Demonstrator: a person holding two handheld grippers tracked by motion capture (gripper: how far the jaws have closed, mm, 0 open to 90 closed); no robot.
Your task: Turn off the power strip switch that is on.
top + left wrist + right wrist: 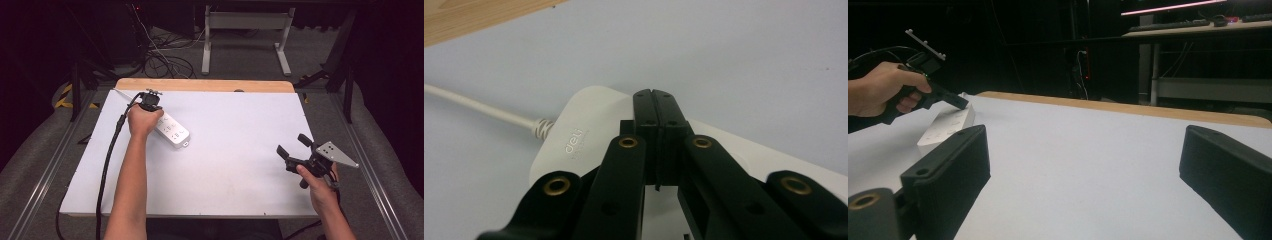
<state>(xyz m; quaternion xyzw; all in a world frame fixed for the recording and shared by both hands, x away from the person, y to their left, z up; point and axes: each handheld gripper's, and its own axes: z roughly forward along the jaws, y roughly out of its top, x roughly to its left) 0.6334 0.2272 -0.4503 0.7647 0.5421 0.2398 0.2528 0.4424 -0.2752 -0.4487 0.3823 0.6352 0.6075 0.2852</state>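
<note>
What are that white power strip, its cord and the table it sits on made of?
The power strip looks like smooth white moulded plastic: rounded corners, soft sheen, a brand name pressed into it. Its cord seems rubbery plastic, with a ribbed sleeve where it joins. The table appears wooden, judging by the tan grain along its far edge, under a matte white sheet, perhaps paper or laminate.

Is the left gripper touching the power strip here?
Touching. In the left gripper view the shut jaws of the left gripper press down on the top of the power strip, with no gap at the tips.
</note>
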